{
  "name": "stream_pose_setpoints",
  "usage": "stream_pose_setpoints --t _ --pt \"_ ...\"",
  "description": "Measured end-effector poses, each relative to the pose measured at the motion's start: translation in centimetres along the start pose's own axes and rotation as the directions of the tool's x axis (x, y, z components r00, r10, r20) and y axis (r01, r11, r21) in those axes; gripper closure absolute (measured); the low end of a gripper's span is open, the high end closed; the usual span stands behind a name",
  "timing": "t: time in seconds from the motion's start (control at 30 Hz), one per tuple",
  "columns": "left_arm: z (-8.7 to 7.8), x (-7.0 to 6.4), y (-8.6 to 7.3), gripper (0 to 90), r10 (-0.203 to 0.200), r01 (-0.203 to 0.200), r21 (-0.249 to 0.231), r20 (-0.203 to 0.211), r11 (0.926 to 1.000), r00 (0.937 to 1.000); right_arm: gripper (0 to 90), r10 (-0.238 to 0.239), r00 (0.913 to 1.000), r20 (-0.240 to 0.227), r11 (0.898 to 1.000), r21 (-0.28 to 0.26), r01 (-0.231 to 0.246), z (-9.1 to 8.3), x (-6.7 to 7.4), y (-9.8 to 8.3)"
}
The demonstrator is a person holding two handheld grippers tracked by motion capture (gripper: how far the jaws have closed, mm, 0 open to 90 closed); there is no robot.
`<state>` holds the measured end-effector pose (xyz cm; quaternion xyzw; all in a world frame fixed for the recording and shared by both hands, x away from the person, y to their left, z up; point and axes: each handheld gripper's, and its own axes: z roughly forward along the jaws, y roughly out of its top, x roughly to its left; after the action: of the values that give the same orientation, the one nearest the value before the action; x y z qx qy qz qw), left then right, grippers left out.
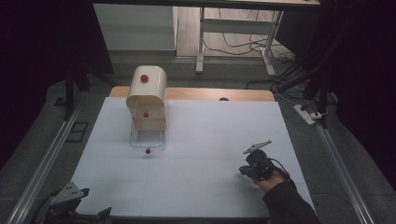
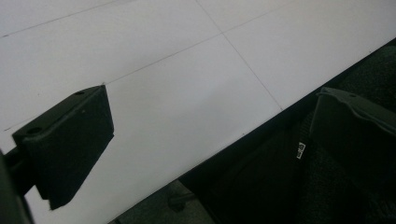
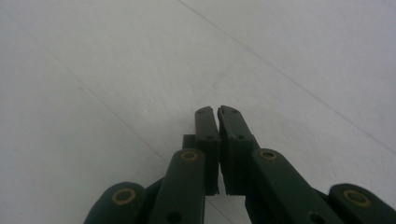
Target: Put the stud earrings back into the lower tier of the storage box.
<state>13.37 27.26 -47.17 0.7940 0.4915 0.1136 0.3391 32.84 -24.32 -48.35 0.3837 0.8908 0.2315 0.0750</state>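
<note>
Two tool point(image 3: 218, 112) jaws pressed together, nothing between

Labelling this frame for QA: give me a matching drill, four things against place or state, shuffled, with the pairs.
Things:
1. right gripper
2. left gripper
3. cream cabinet
4. red knob on the clear drawer

Places or states:
A. far left part of the white table, tall with a rounded top
B. jaws shut on nothing, over the table's near right part
C. jaws wide apart, at the table's near left corner
D. lowest and nearest of the knobs, in front of the cabinet

Pairs: 1-B, 2-C, 3-A, 4-D
</note>
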Motion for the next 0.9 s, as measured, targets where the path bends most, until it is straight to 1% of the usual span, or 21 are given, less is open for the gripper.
stream_pose_setpoints --t 0.07,0.17,0.2,0.23,0.27,0.3,0.33,0.37,0.43,0.47,0.5,0.6,0.63,0.67,0.7,0.77,0.9 --pt "0.0 0.0 0.0 0.3 0.004 -0.004 0.000 0.003 1.0000 1.0000 86.8 -0.017 0.9996 -0.020 0.999 -0.029 0.016 -0.3 0.4 0.3" --pt "0.0 -0.1 0.0 0.3 0.016 -0.016 -0.001 0.000 0.9999 0.9999 86.7 -0.050 0.9981 -0.036 0.997 -0.066 0.048 -0.6 1.0 0.9" --pt "0.0 -0.2 0.0 0.3 0.020 -0.020 -0.001 0.003 0.9998 0.9998 86.7 -0.062 0.9970 -0.046 0.995 -0.083 0.058 -0.8 1.2 1.1" --pt "0.0 -0.2 0.0 0.2 0.022 -0.022 -0.001 0.003 0.9998 0.9997 86.8 -0.075 0.9953 -0.060 0.991 -0.114 0.068 -1.0 1.5 1.6" --pt "0.0 -0.2 0.0 0.2 0.021 -0.020 -0.004 0.004 0.9998 0.9998 86.8 -0.075 0.9953 -0.060 0.991 -0.114 0.068 -1.0 1.5 1.6" --pt "-0.1 -0.1 0.0 0.2 0.015 -0.015 -0.008 0.003 0.9999 0.9999 86.7 -0.084 0.9943 -0.065 0.989 -0.129 0.075 -1.1 1.7 1.9" --pt "-0.1 0.0 0.0 0.1 0.010 -0.010 -0.014 0.004 0.9999 0.9999 86.8 -0.094 0.9923 -0.080 0.984 -0.157 0.081 -1.3 2.0 2.6" --pt "-0.2 0.0 -0.1 0.1 0.006 -0.006 -0.019 0.008 0.9998 1.0000 86.8 -0.094 0.9923 -0.080 0.984 -0.157 0.081 -1.3 2.0 2.6" --pt "-0.2 0.1 -0.1 0.1 0.002 -0.002 -0.027 0.012 0.9996 0.9999 86.8 -0.104 0.9897 -0.098 0.980 -0.179 0.085 -1.4 2.3 3.2" --pt "-0.2 0.1 -0.1 0.1 0.001 -0.001 -0.030 0.013 0.9996 0.9999 86.7 -0.115 0.9873 -0.109 0.977 -0.194 0.093 -1.3 2.7 3.8" --pt "-0.3 0.1 -0.1 0.1 0.001 0.000 -0.033 0.013 0.9994 0.9999 86.7 -0.115 0.9873 -0.109 0.977 -0.194 0.093 -1.3 2.7 3.8" --pt "-0.3 0.1 0.0 0.0 0.000 0.000 -0.042 0.011 0.9991 0.9999 86.8 -0.145 0.9820 -0.120 0.972 -0.205 0.119 -1.0 3.3 4.8" --pt "-0.3 0.1 -0.1 0.0 -0.004 0.005 -0.045 0.019 0.9990 0.9998 86.8 -0.167 0.9767 -0.135 0.966 -0.220 0.135 -0.8 3.7 5.4" --pt "-0.3 0.2 0.0 0.0 -0.002 0.004 -0.046 0.036 0.9989 0.9993 86.8 -0.167 0.9767 -0.135 0.966 -0.220 0.135 -0.8 3.7 5.4" --pt "-0.3 0.3 0.0 0.0 -0.003 0.005 -0.045 0.054 0.9990 0.9985 86.7 -0.178 0.9734 -0.145 0.963 -0.231 0.141 -0.5 4.1 6.1" --pt "-0.3 0.4 0.0 0.0 -0.007 0.010 -0.042 0.068 0.9990 0.9977 86.7 -0.178 0.9720 -0.153 0.962 -0.235 0.139 -0.4 4.3 6.4" --pt "-0.4 0.5 -0.1 0.1 -0.018 0.024 -0.069 0.087 0.9974 0.9960 86.7 -0.188 0.9658 -0.179 0.956 -0.258 0.138 0.1 5.1 7.8"
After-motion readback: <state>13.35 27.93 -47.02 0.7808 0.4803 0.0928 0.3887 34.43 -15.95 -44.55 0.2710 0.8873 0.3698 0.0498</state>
